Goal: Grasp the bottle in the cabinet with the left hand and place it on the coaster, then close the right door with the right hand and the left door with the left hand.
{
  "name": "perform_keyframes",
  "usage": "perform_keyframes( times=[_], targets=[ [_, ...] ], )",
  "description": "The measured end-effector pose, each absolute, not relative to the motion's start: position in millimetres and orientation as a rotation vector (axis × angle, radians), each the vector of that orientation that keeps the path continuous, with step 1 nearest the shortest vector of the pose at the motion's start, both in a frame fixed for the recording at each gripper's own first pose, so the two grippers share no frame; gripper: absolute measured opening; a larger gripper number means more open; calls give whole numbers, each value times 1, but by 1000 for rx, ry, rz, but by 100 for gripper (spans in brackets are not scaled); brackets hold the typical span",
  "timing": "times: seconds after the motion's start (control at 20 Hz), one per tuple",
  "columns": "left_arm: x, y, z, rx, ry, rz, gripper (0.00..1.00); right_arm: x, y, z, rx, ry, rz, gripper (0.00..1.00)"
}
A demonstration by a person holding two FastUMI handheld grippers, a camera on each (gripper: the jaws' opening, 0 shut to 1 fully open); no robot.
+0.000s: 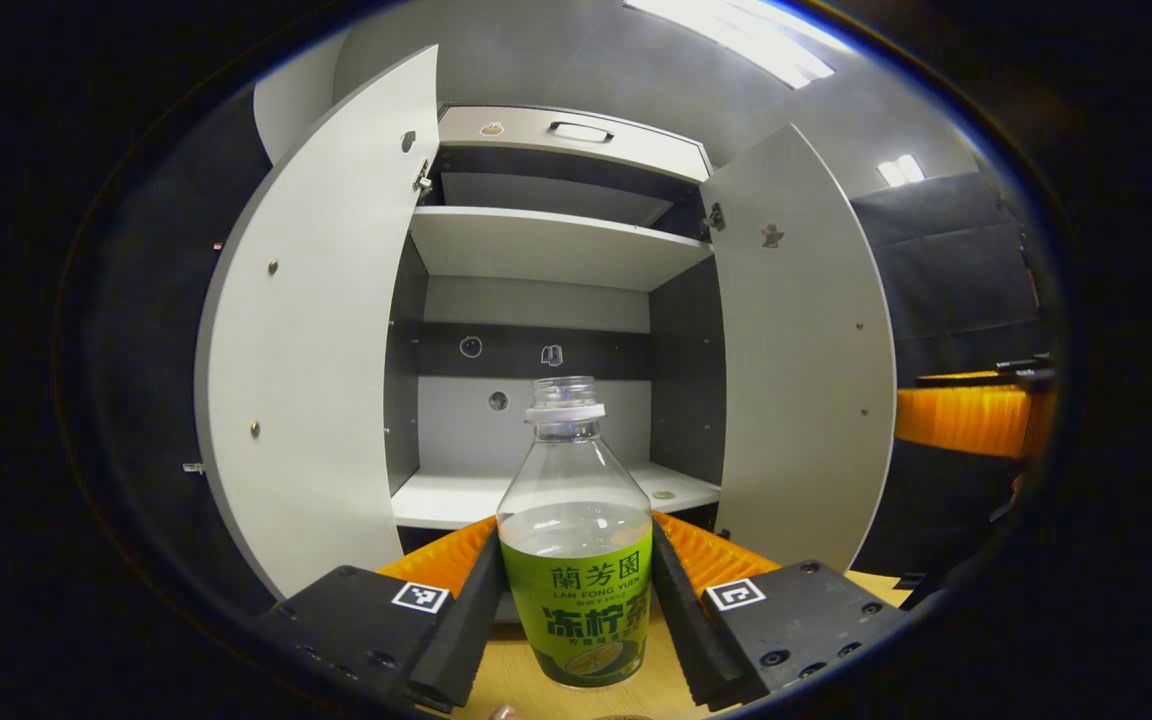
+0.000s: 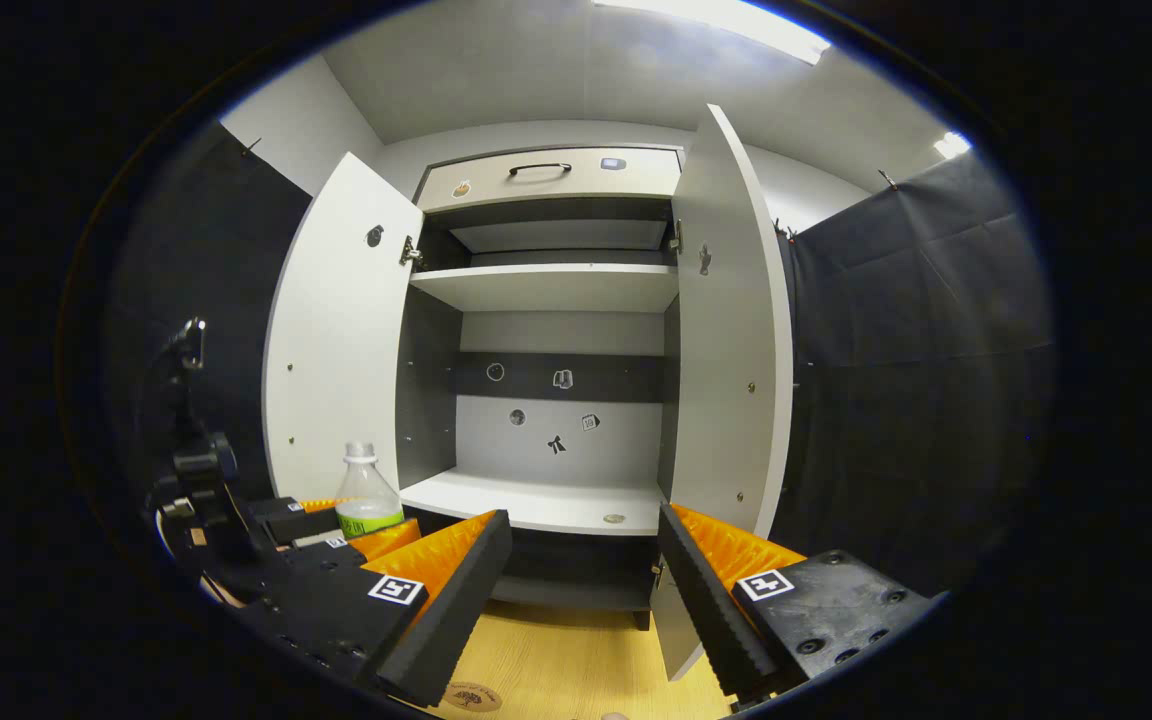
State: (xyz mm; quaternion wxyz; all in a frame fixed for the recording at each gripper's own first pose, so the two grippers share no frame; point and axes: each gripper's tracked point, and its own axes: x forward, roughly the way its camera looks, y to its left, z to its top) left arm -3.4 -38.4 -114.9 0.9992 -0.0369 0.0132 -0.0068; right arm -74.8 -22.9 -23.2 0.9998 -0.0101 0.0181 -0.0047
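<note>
A clear, uncapped bottle [image 1: 581, 600] with a green label and some liquid stands upright between the fingers of my left gripper [image 1: 574, 530], which is shut on it. It is in front of the open cabinet [image 1: 546, 250], outside it and over the wooden table [image 1: 506, 680]. In the right gripper view the same bottle [image 2: 366, 495] sits at the lower left, in the left gripper [image 2: 331, 535]. My right gripper [image 2: 584, 520] is open with nothing between its fingers and faces the cabinet's lower shelf [image 2: 536, 505]. A round coaster [image 2: 471, 697] lies on the table just below it.
Both cabinet doors stand open: the left door [image 2: 336, 350] and the right door [image 2: 731, 350]. A drawer with a handle [image 2: 541, 170] tops the cabinet. The right gripper [image 1: 971, 415] shows at the far right of the left gripper view.
</note>
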Motion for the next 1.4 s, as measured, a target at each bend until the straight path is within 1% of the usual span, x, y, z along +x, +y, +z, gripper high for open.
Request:
perform_keyframes(
  times=[0.05,0.1,0.15,0.25,0.45,0.8,0.9,1.0,1.4],
  targets=[
    [-13,-43,-128,-54,24,-2,78,-77,-25,-27,-1,39,0,98],
    [-20,-51,-139,-36,10,-1,78,-78,-30,-31,20,45,-2,95],
    [-27,-60,-152,-29,-3,-3,78,-78,-37,-37,37,54,-12,98],
    [-35,-77,-178,-36,-9,-5,78,-77,-54,-49,39,68,-34,98],
    [-43,-97,-230,-15,19,36,79,-75,-74,-90,50,126,-11,98],
    [-48,-97,-297,-18,72,96,78,-76,-84,-159,29,226,32,99],
    [-50,-97,-318,-25,97,109,78,-73,-81,-177,78,264,44,99],
    [-50,-99,-330,-39,104,112,79,-68,-76,-185,117,270,55,99],
    [-47,-100,-354,-36,116,111,79,-66,-68,-206,82,294,87,99]
  ],
)
